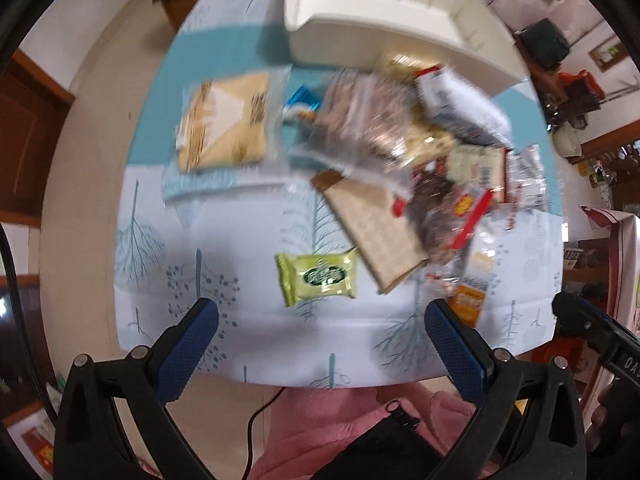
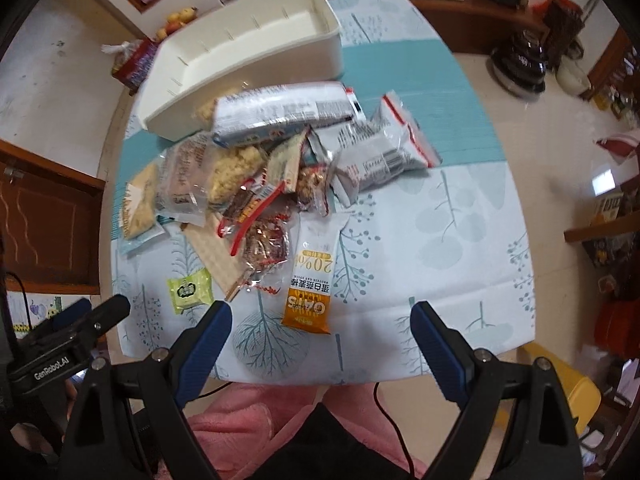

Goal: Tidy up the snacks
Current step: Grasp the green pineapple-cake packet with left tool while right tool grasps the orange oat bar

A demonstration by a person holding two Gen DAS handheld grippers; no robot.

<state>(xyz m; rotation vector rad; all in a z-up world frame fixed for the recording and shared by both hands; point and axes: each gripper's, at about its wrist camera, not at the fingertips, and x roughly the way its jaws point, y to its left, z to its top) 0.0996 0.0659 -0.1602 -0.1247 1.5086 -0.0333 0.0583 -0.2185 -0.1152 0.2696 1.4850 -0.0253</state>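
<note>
- Jumbled heap of crinkly foil and clear plastic snack packets (image 2: 276, 168) — lying ahead of both grippers on the tree-patterned tablecloth (image 2: 440, 240).
- Small green wrapped biscuit (image 1: 318, 278) sits just ahead of the left gripper (image 1: 320, 322), jaws spread, empty.
- Orange-and-white bar wrapper (image 2: 312, 280) lies between the right gripper (image 2: 322, 320)'s spread, empty jaws.
- Cream plastic bin (image 2: 248, 56) beyond the heap.

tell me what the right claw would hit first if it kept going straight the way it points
Probably the orange and white snack bar, which lies on the tablecloth roughly between the open right claw tips; depth is hard to judge, so it may meet bare cloth beside it.
</note>
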